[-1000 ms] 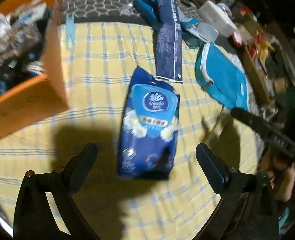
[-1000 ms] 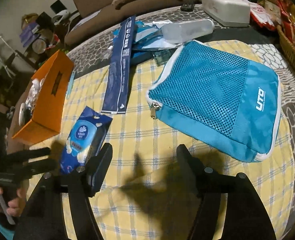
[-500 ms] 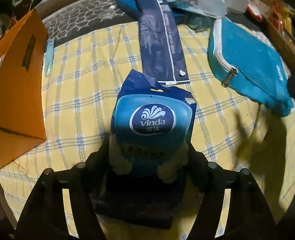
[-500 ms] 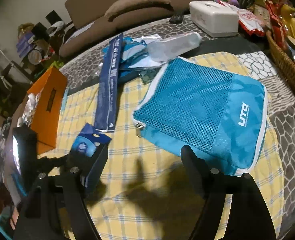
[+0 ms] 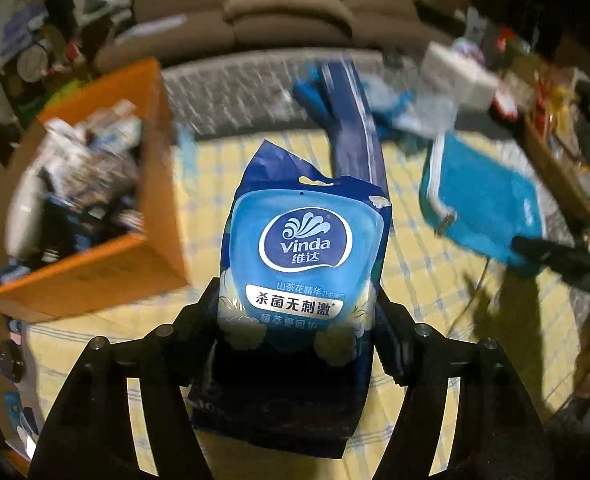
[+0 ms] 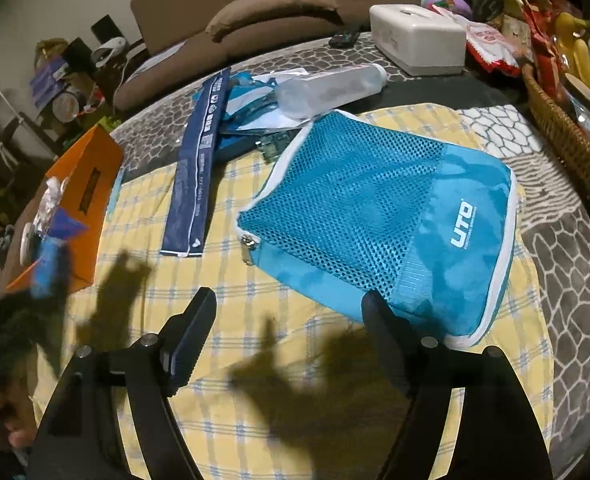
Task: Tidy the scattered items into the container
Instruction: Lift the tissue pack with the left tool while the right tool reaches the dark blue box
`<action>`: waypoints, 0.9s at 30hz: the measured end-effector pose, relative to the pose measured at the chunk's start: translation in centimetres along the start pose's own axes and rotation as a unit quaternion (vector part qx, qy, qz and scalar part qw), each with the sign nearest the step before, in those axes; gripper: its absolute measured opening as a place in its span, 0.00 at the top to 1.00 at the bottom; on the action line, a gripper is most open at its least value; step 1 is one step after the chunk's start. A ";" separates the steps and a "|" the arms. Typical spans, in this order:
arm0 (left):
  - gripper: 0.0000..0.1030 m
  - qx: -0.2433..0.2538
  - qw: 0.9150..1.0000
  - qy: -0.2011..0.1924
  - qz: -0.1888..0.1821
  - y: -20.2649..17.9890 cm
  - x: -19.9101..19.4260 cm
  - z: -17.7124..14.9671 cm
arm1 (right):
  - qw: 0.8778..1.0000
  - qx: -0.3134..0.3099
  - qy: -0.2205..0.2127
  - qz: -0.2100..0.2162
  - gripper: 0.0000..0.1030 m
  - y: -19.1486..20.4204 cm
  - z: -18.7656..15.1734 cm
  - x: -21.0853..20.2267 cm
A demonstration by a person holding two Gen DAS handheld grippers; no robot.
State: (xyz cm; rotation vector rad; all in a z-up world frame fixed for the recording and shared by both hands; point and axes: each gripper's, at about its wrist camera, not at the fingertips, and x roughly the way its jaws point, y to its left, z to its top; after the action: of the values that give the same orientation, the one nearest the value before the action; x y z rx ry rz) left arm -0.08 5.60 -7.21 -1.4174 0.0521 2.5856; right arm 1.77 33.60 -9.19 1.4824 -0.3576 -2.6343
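Left wrist view: the left gripper (image 5: 297, 312) clamps a blue Vinda wet-wipe pack (image 5: 303, 264) by its sides, lifted above the yellow checked cloth (image 5: 423, 280); the orange box (image 5: 95, 272) stands to its left, partly filled.

Right wrist view: the right gripper (image 6: 289, 324) hangs with jaws wide apart and nothing between them, just before the turquoise mesh pouch (image 6: 379, 216).

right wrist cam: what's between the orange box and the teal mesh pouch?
The long navy package on the yellow checked cloth, between the orange box and teal mesh pouch. Right wrist view shows it clearest.
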 end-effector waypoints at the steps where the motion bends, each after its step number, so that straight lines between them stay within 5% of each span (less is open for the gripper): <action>1: 0.37 -0.002 1.000 -0.018 0.004 0.7 -1.1 0.5 | 1.000 -0.002 -0.006 0.006 0.25 0.1 0.1 -0.1; 8: 0.37 -0.023 0.994 -0.106 0.023 5.0 -7.4 1.9 | 0.998 -0.051 -0.044 0.018 0.22 2.7 0.2 0.3; 13: 0.37 -0.034 0.985 -0.155 0.068 8.1 -10.0 3.2 | 0.990 -0.081 -0.097 -0.068 0.19 4.2 -0.1 -0.3; 19: 0.37 -0.114 0.979 -0.161 0.054 14.6 -12.3 4.2 | 0.981 -0.074 -0.179 -0.007 0.11 7.7 2.1 -0.7; 21: 0.37 -0.121 0.976 -0.169 0.060 15.7 -12.8 4.3 | 0.983 -0.091 -0.159 -0.031 0.00 10.2 4.0 1.1; 27: 0.37 -0.159 0.962 -0.205 0.081 19.2 -15.0 4.4 | 0.992 -0.029 -0.105 -0.067 0.01 12.6 9.3 9.3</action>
State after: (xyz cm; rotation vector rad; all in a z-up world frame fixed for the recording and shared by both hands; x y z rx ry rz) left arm 0.57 -15.00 6.62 -0.9592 -0.3335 3.0796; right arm -11.39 21.03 -9.14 1.2567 -0.2014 -2.8888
